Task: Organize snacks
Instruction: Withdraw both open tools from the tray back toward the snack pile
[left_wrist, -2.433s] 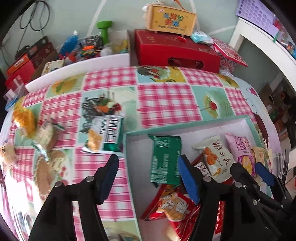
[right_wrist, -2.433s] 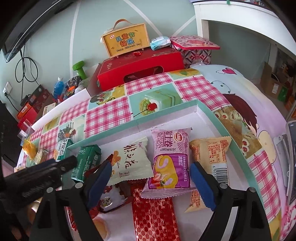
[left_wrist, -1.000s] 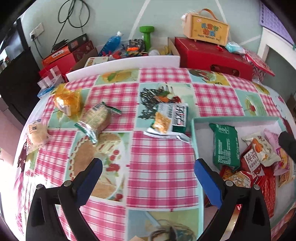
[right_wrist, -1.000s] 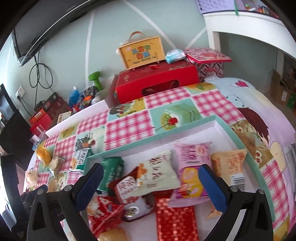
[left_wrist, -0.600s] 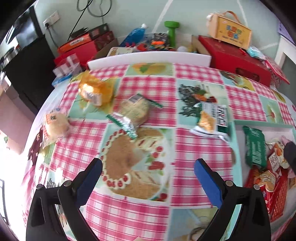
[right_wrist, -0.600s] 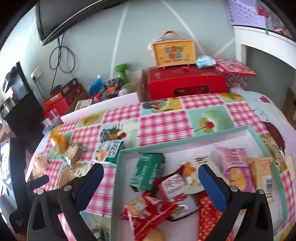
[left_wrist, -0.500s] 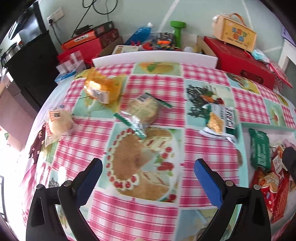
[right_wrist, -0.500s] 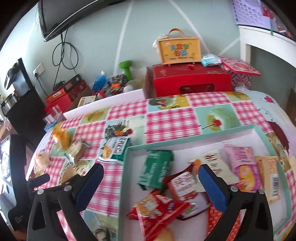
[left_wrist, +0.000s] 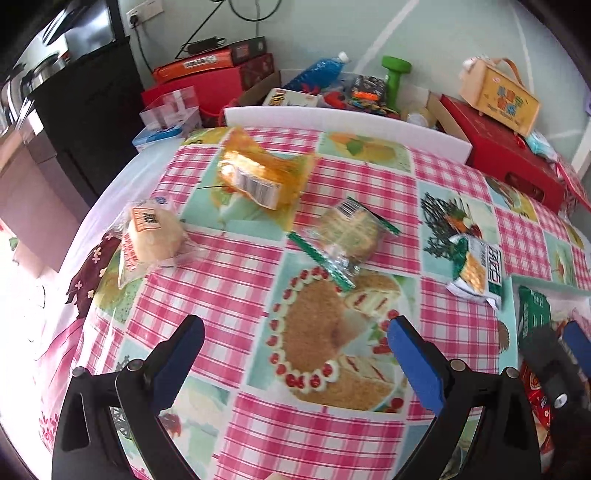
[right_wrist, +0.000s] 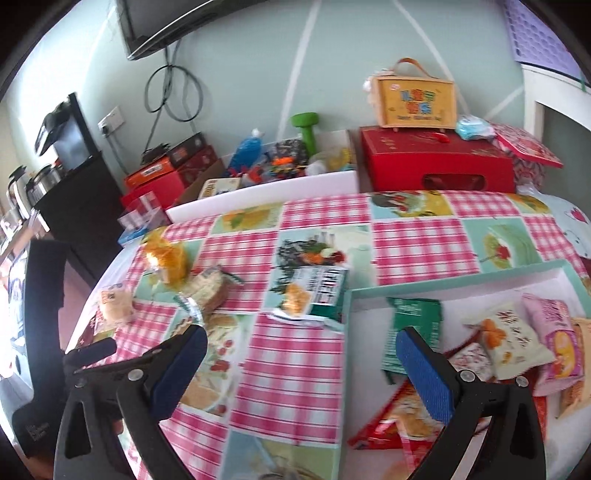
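My left gripper (left_wrist: 295, 334) is open and empty over the checked tablecloth. Ahead of it lie a clear-wrapped cake with green ends (left_wrist: 345, 236), an orange packet (left_wrist: 264, 173), a round bun in clear wrap (left_wrist: 151, 232) at the left, and a green-and-white cracker packet (left_wrist: 476, 267) at the right. My right gripper (right_wrist: 301, 345) is open and empty too, straddling the left rim of the teal-edged tray (right_wrist: 347, 317). In the tray lie a green packet (right_wrist: 413, 332), a red packet (right_wrist: 391, 424) and several other snacks. The cracker packet (right_wrist: 314, 291) rests just outside the tray's corner.
Beyond the table's far edge stand a red gift box (right_wrist: 436, 166) with a yellow carry box (right_wrist: 415, 98) on top, a green dumbbell (right_wrist: 306, 131), a blue bottle (left_wrist: 321, 70) and several cartons. A black cabinet (left_wrist: 88, 110) stands at the left. The left gripper's body (right_wrist: 40, 332) shows at left.
My left gripper has swung left, away from the tray, and now faces the loose snacks on the cloth. My right gripper has also turned left, toward the tray's left rim.
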